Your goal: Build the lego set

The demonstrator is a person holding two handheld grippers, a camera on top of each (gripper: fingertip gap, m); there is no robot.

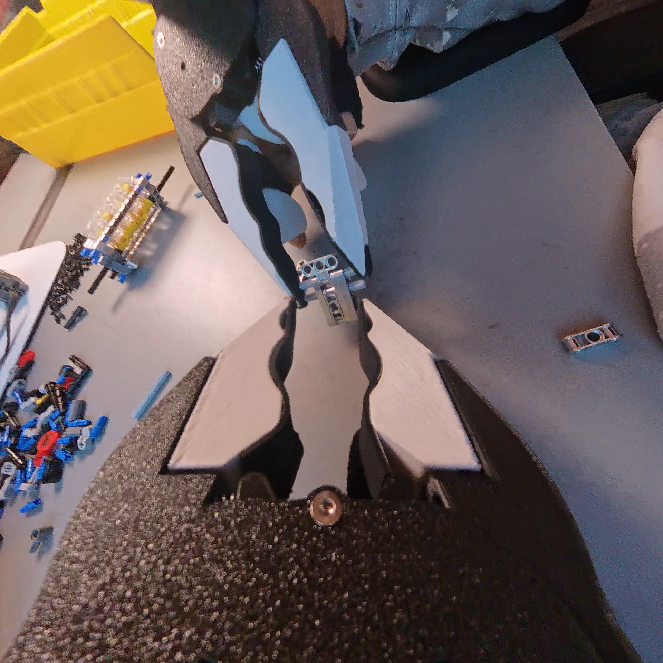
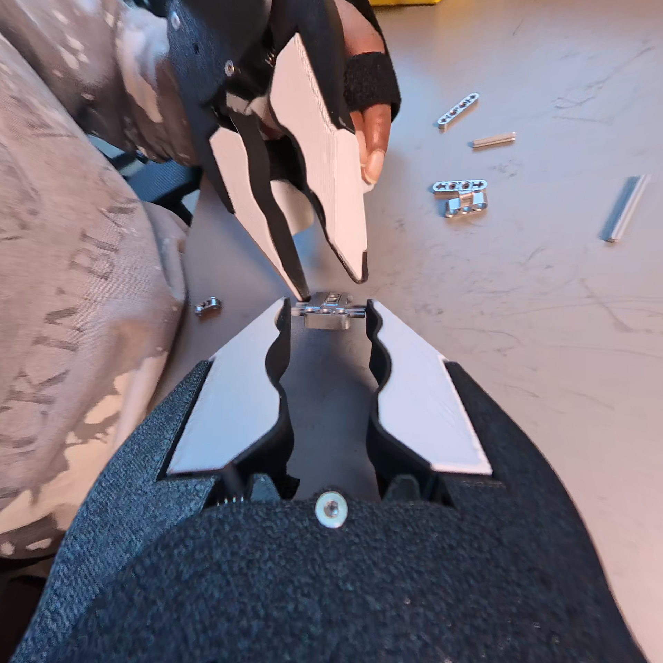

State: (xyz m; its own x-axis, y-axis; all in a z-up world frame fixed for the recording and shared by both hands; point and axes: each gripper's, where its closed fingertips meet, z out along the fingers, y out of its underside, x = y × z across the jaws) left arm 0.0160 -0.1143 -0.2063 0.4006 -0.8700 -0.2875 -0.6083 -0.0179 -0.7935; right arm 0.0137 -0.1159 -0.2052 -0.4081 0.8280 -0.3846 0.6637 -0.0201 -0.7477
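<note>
1. Grey beam-and-axle assembly [image 1: 332, 290] [image 2: 326, 317]; raised above the grey table [image 2: 502, 358], centre of scene, between both tongs.
2. Right gripper [image 2: 327, 308]; tongs closed on the assembly's crosswise axle ends, one tip at each end.
3. Left gripper [image 1: 327, 305]; tongs apart, flanking the assembly's lengthwise beam; one tip touching it, the other clear.
4. Left wrist view, left side: yellow bin [image 1: 71, 89] far; clear-and-yellow built model [image 1: 122, 222] nearer; heap of blue, black and red small parts [image 1: 36, 441] nearest; lone grey plate [image 1: 591, 337] at right.
5. Right wrist view, far right: thin grey beam [image 2: 458, 110], short axle [image 2: 494, 140], small grey sub-assembly [image 2: 462, 199], long grey rod [image 2: 626, 208]; all apart.
</note>
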